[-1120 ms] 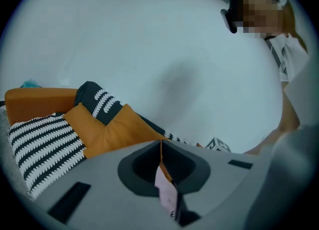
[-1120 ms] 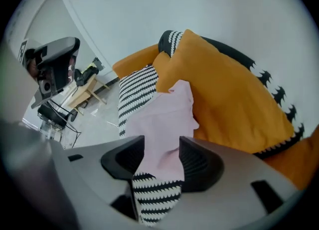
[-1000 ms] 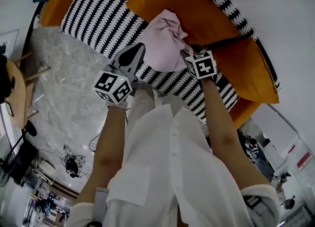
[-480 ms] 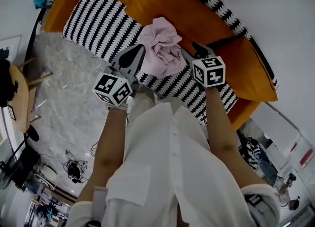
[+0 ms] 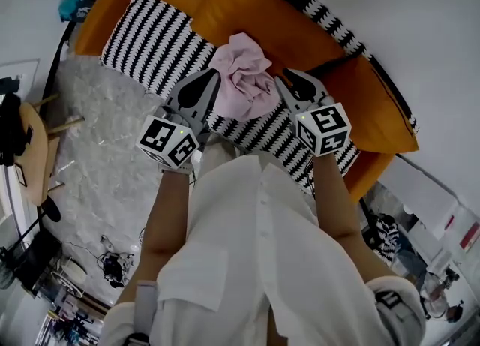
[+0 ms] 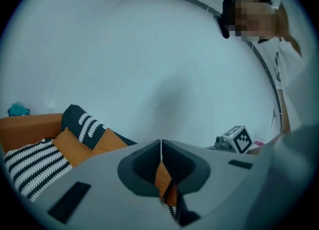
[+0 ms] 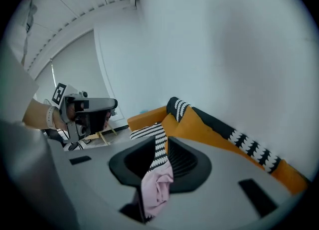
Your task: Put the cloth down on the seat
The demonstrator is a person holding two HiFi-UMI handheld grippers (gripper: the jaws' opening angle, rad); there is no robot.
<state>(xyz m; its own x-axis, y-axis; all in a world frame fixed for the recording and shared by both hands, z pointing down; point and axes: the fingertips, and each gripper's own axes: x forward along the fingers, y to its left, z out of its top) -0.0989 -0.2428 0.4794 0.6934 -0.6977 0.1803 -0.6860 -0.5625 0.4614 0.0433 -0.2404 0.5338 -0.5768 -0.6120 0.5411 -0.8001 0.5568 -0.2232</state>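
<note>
Pink cloth (image 5: 241,76) crumpled on striped seat (image 5: 142,33), left gripper (image 5: 212,76) closed, empty, right gripper (image 5: 284,81) closing, empty

Home-style living room. Long orange fabric sofa (image 5: 375,104) with plump orange back cushions (image 5: 247,7) and black-and-white zigzag seat cover (image 5: 150,33), set against plain white wall (image 5: 420,14). Grey marble-look floor (image 5: 97,157). Round wooden side table (image 5: 30,149) at left. Tangle of cables (image 5: 112,262) on floor.

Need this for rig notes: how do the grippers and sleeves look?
The left gripper and right gripper are grey wedges with dark-lined jaws, each carrying a white cube of black square markers. The right's jaws are closing on nothing. The white shirt leaves forearms bare.
</note>
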